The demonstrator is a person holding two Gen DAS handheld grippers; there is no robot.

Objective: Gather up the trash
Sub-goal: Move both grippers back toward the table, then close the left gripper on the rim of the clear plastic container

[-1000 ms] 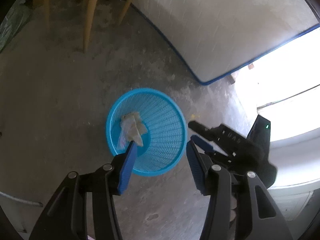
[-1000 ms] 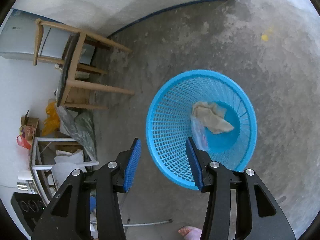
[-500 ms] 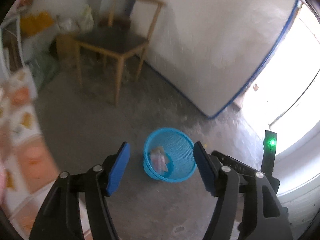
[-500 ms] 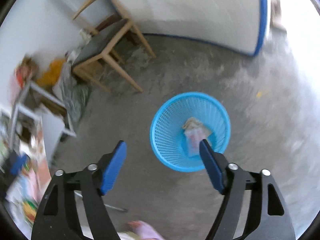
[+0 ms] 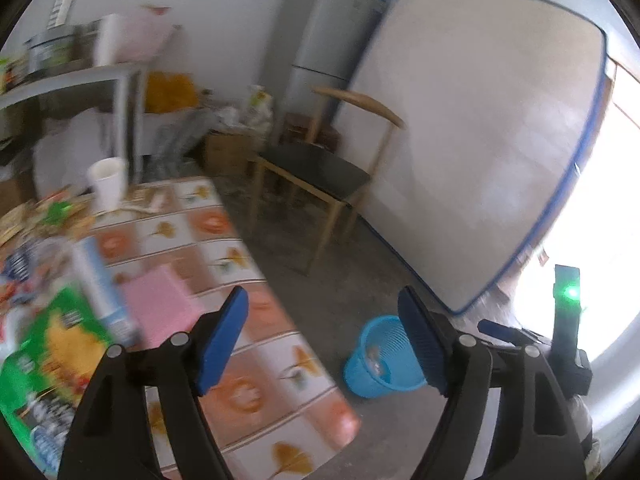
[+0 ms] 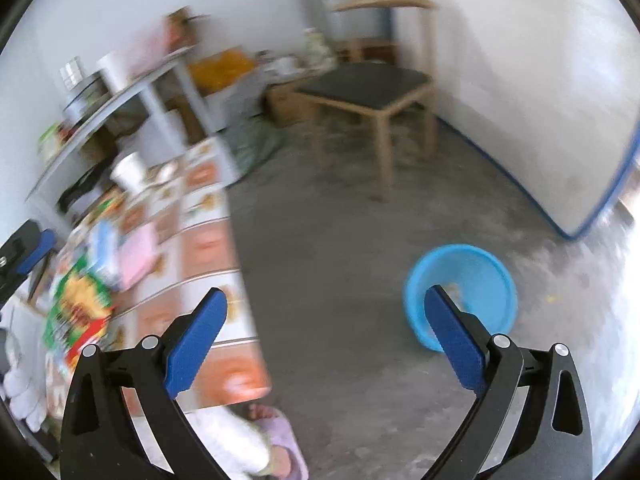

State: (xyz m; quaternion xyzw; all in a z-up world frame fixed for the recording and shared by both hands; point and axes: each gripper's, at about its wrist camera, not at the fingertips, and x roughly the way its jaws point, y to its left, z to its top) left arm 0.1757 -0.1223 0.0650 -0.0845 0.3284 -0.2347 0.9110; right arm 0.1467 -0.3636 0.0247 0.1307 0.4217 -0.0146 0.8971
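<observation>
Left wrist view shows the left gripper (image 5: 322, 338) with its blue pads wide apart and the jaws opening more; nothing is between them. Under its left finger lies the desk (image 5: 248, 364), covered with a cloth of orange and white squares. On the desk there are a green snack bag (image 5: 48, 372), a pink flat packet (image 5: 160, 308), a light blue box (image 5: 104, 292) and, further back, a white paper cup (image 5: 107, 184). All of these are blurred, so I cannot read any label. The blue basket (image 5: 380, 360) stands on the concrete floor (image 5: 360, 272) near the corner of the desk, partly behind the right finger of this gripper. Some pale trash (image 5: 374, 356) lies inside it, but its shape is not clear.

In the right wrist view the right gripper (image 6: 326, 338) is also wide, its jaws are opening, and it holds nothing. The blue basket (image 6: 480, 280) is behind its right finger, on the floor, well apart from the desk (image 6: 208, 248). A wooden chair (image 6: 372, 88) with a dark seat stands further back, just beside a white mattress (image 6: 520, 80) with blue edge that leans at the wall. At the bottom a foot in a light purple slipper (image 6: 280, 432) is visible on the floor, near the desk edge
</observation>
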